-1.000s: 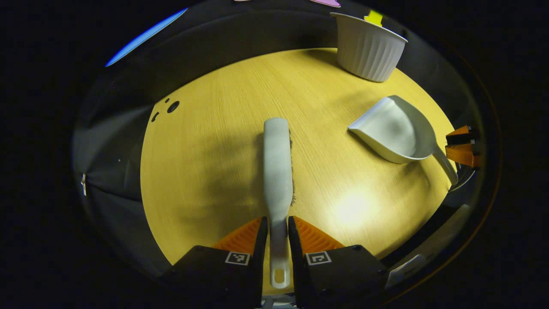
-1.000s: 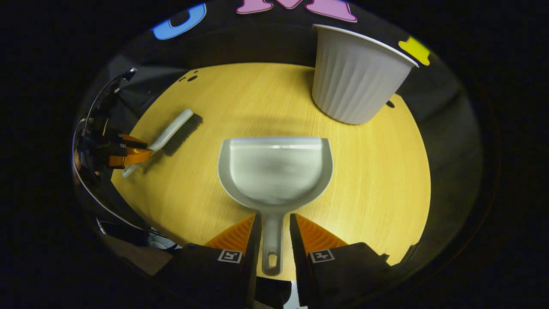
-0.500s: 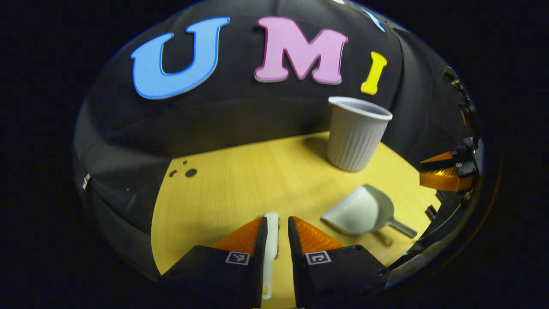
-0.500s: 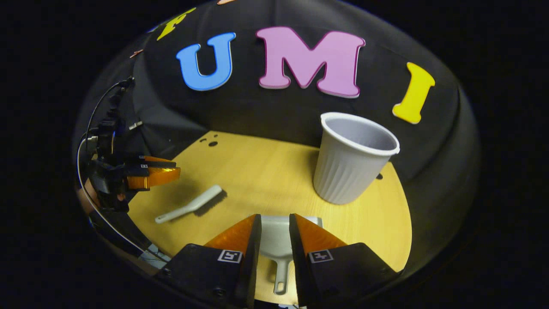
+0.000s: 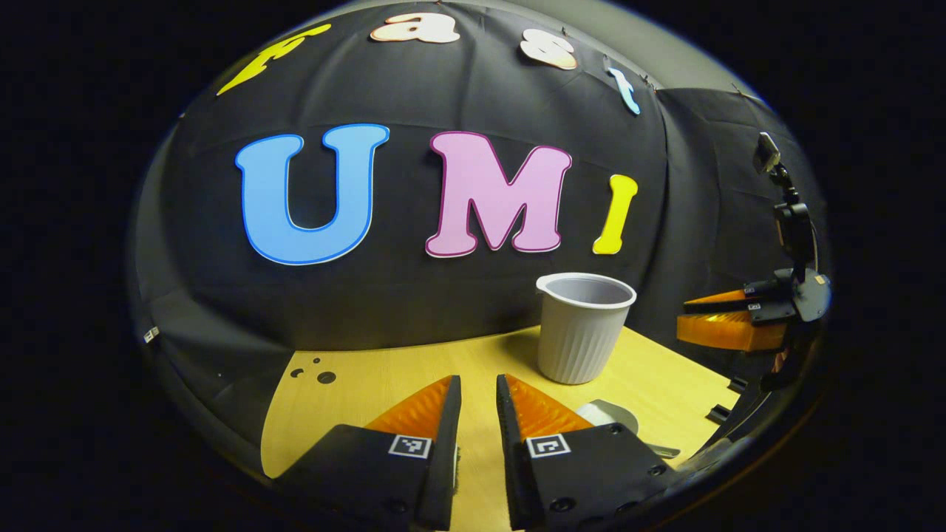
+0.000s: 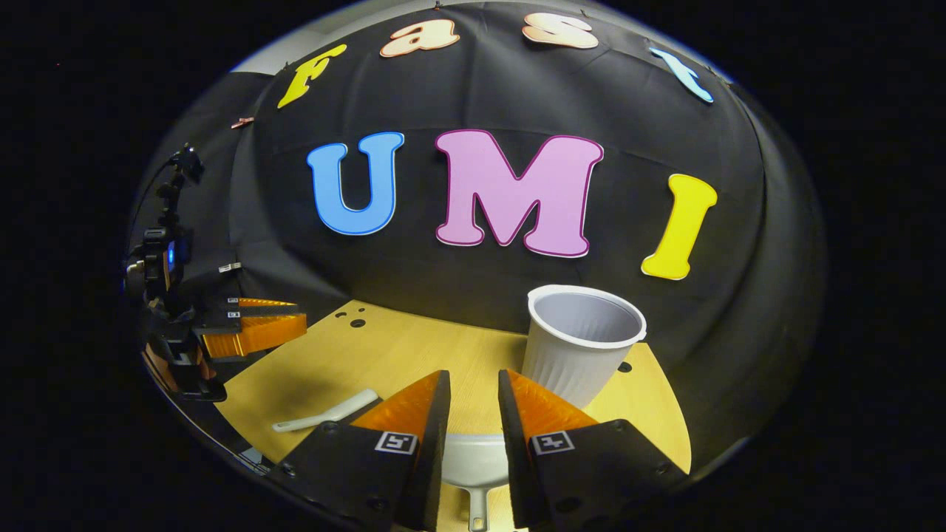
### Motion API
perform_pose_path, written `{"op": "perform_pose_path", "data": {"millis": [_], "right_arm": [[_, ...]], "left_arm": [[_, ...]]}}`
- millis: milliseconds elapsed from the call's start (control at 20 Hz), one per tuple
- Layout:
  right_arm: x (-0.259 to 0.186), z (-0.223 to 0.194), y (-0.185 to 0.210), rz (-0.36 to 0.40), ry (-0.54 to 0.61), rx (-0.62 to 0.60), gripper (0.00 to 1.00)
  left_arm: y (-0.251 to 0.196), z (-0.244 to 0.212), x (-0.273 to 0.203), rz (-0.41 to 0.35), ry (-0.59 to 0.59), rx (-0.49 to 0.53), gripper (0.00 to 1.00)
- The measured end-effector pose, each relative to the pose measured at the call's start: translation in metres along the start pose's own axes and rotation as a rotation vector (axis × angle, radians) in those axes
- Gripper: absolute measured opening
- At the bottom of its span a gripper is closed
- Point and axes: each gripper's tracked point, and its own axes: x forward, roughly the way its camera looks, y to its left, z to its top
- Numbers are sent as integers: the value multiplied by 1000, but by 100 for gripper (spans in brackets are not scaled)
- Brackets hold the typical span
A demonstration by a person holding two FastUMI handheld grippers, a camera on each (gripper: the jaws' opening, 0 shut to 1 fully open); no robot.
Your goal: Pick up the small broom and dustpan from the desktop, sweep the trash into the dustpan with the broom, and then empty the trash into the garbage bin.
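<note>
The white small broom (image 6: 325, 412) lies flat on the yellow round desktop (image 6: 384, 355), left of my right gripper (image 6: 473, 384). That gripper hovers above the white dustpan (image 6: 473, 458), which rests on the desktop below its fingers; the fingers stand apart with nothing between them. My left gripper (image 5: 477, 388) is raised over the desktop (image 5: 384, 377), its fingers also apart and empty. The dustpan (image 5: 610, 415) peeks out to its right. The white ribbed garbage bin (image 5: 584, 332) (image 6: 580, 347) stands upright at the back. Each gripper also appears in the other's view: left gripper (image 6: 255, 325), right gripper (image 5: 728, 321).
Black cloth wall runs close behind the desktop. A few small dark holes (image 5: 318, 375) mark the desktop's back left. A camera stand with cables (image 6: 159, 251) rises behind the left gripper. The desktop's front edge lies just below both grippers.
Both grippers lifted and tilted up from around the broom and dustpan handles. The broom and dustpan stayed lying on the desktop; the wall now takes up most of each view.
</note>
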Motion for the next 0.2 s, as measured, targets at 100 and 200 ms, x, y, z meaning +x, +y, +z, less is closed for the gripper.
{"op": "perform_pose_path", "data": {"millis": [100,200], "right_arm": [[-1,1,2,3,-1,1,41],[-2,2,6,7,-4,2,41]], "left_arm": [[0,-1,-4,-2,3,-14,33],[3,-2,-8,-2,5,-14,33]]}}
